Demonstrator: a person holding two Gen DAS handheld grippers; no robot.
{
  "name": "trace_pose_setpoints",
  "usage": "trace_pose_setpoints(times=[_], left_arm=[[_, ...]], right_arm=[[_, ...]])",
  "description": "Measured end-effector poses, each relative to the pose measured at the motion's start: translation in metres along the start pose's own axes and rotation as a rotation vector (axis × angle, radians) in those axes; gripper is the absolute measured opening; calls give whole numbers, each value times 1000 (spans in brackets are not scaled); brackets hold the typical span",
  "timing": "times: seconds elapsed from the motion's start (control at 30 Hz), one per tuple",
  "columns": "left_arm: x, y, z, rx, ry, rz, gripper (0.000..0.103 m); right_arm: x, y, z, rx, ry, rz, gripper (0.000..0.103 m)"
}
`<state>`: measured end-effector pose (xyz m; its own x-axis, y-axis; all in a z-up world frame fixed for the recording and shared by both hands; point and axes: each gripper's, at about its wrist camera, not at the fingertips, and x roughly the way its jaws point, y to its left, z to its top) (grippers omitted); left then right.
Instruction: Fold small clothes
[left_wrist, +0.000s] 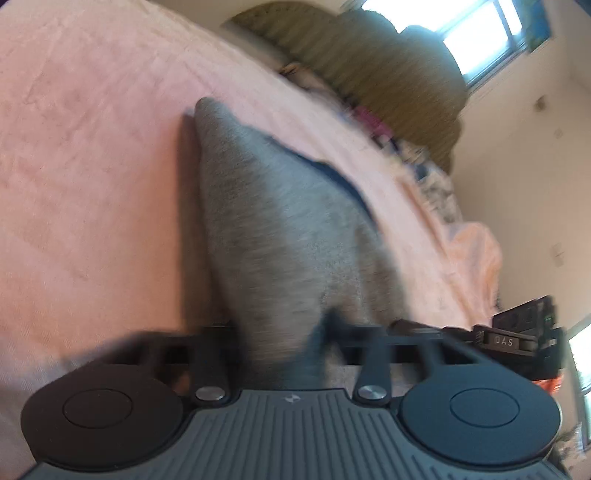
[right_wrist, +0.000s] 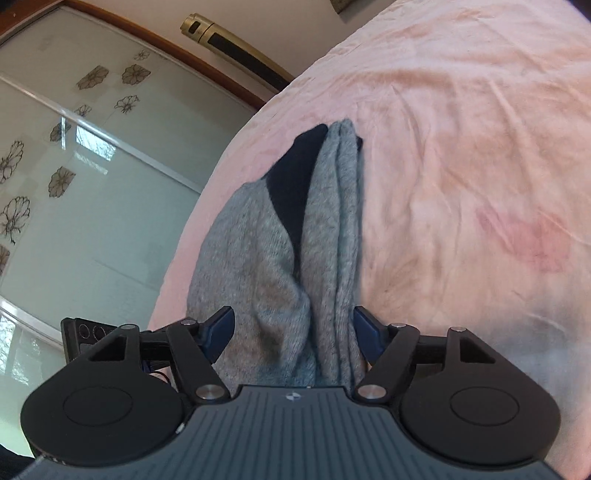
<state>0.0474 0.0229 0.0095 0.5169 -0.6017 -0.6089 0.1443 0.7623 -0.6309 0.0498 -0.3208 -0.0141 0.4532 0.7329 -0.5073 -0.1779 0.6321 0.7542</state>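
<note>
- Left wrist view is blurred, but I read my left gripper (left_wrist: 291, 332) as pinching the grey knit garment with dark navy patches (left_wrist: 280, 221); the jaws sit nearly together on a bunch of cloth, the rest trailing forward over the pink fleece bed cover (left_wrist: 92, 166).
- Right gripper (right_wrist: 293, 332) has its blue-padded jaws spread either side of the same garment, folds lying between them, pads not clearly pressing.
- If I pull now, I'd judge the right end slips free and the fold skews.
- Closing there could catch only one of the bunched layers, leaving the rest sagging.
- Dragging forward of the jaws may ruck the soft cover and snag the knit.
</note>
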Motion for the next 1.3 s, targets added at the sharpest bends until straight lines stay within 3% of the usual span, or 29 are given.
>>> trace_pose_setpoints(times=[0.03,0.17,0.23,0.3,0.37,0.43,0.47,0.5,0.53,0.63,0.73,0.8,0.9,0.97,1.07,1.1,1.17,1.23,1.3], left_arm=[[-1,2,6,-17,5,-3,16],[-21,-3,7,121,2,51,14],[-21,-4,-4,176,14,96,21],[-34,-12,-14,230,-23,144,28],[-55,-28,-18,279,-111,199,29],[-70,-50,-16,342,-241,219,39],[-69,-58,-12,361,-290,236,60],[-59,-69,-6,373,-332,267,74],[-47,-75,-1,387,-354,292,73],[5,-89,8,475,-329,380,73],[47,-80,-2,571,-272,493,76],[44,-71,-9,595,-301,466,76],[43,-62,0,544,-282,430,81],[46,-63,5,533,-275,435,84],[13,-60,-4,462,-303,414,82],[-4,-53,-9,402,-306,376,82],[-37,-36,-20,274,-291,302,82],[-54,-17,-28,145,-218,196,82],[-56,3,-32,16,-119,48,82]], right_arm=[[6,-1,1,20,27,7,21],[2,20,-3,-48,31,-8,21],[6,15,-10,-62,47,-72,19],[3,5,-13,-24,20,-29,18],[-8,6,-9,14,7,-25,37],[-26,21,-1,-25,-90,-72,55],[-31,32,6,-61,-138,-94,58],[-32,47,15,-108,-185,-114,58],[-28,60,24,-141,-223,-121,62],[7,86,48,-165,-260,-74,92],[60,91,63,-171,-213,-89,92],[88,71,66,-151,-161,-177,91],[79,45,55,-154,-215,-84,83],[76,41,60,-154,-203,-89,71],[60,49,57,-128,-204,-116,67],[46,53,50,-127,-218,-122,68],[13,58,27,-156,-240,-107,85],[-14,51,5,-145,-215,-114,93],[-28,34,-13,-96,-148,-139,90]])
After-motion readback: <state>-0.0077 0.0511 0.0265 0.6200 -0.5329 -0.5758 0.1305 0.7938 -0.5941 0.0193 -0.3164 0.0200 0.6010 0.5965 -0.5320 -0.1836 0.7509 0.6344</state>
